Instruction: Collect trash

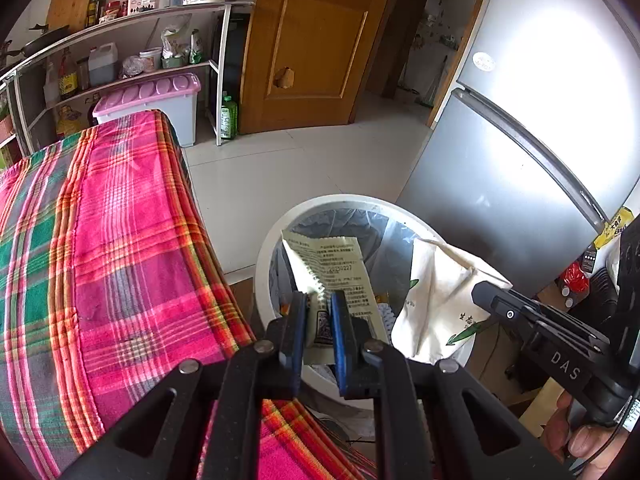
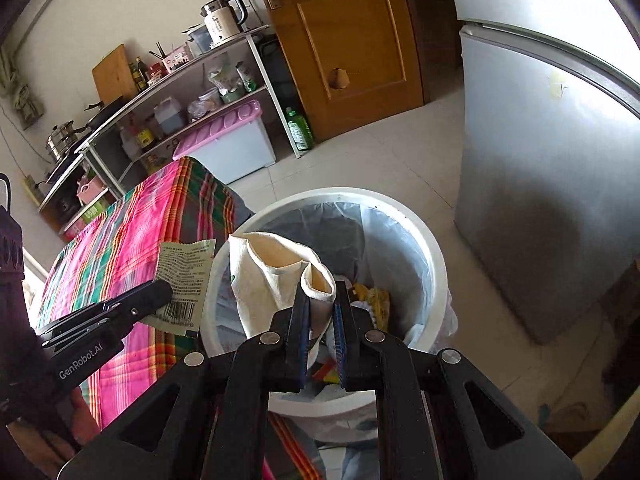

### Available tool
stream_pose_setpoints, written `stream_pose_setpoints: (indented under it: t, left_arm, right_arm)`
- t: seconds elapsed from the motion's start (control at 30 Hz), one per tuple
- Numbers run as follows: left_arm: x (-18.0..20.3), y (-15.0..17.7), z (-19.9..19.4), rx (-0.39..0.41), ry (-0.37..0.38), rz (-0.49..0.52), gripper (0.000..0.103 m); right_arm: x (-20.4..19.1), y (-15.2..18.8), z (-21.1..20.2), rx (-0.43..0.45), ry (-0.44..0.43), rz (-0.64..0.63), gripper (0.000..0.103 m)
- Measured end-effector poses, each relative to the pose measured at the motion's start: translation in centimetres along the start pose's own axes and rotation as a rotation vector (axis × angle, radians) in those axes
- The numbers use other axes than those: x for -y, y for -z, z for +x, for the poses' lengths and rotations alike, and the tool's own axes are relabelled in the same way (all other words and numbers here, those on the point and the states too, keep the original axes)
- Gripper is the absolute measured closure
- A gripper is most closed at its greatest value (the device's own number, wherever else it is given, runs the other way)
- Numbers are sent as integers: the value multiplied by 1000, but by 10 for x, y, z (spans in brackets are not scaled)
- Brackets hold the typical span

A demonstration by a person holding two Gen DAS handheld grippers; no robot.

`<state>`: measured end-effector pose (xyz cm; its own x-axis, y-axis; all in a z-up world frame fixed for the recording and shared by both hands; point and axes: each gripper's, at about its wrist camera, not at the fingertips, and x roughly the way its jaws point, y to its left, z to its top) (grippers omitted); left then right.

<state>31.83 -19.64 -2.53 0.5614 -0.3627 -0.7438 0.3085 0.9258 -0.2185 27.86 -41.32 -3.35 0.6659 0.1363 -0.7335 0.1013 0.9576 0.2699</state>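
Two hand-held grippers hang over a white trash bin (image 2: pixel 434 258) lined with a pale plastic bag, each clamped on a piece of litter. The left gripper (image 1: pixel 320 314) pinches a printed wrapper (image 1: pixel 340 266) between its blue pads, the flat packet sticking out beyond its fingertips above the bin's near rim. The right gripper (image 2: pixel 322 308), just beside it on the right, has closed on a crumpled cream paper bag (image 2: pixel 272 268) with green leaf print, which stands up ahead of its fingers above the bin's mouth. Yellow scraps (image 2: pixel 374 300) lie inside the bin below the right gripper's tips. A table under a pink plaid cloth (image 1: pixel 100 240) sits to the left of both tools; a grey refrigerator (image 2: pixel 540 160) stands to their right.
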Motion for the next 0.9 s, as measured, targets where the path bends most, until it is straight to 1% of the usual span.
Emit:
stream_pose_setpoints:
  t: [0.2, 0.27, 0.4, 0.47, 0.53, 0.6, 0.9]
  left_arm:
    - [9, 1, 16, -31, -9, -3, 89]
    - [10, 0, 20, -40, -9, -6, 89]
    - [11, 1, 25, -44, 1, -11, 83]
    - [10, 2, 25, -42, 1, -15, 83]
    - [8, 3, 23, -40, 3, -22, 83]
    - [5, 3, 21, -37, 1, -28, 83]
    - [-6, 5, 0, -3, -9, -28, 83]
  right_arm:
    - [13, -2, 13, -36, -1, 45, 91]
    - [15, -2, 16, -37, -4, 49, 89]
    - [15, -1, 17, -39, 5, 42, 87]
    - [13, -1, 16, -37, 3, 44, 86]
    - [12, 1, 16, -36, 6, 43, 82]
    - [11, 2, 15, -35, 7, 44, 81]
    - [-6, 4, 1, -7, -10, 21, 79]
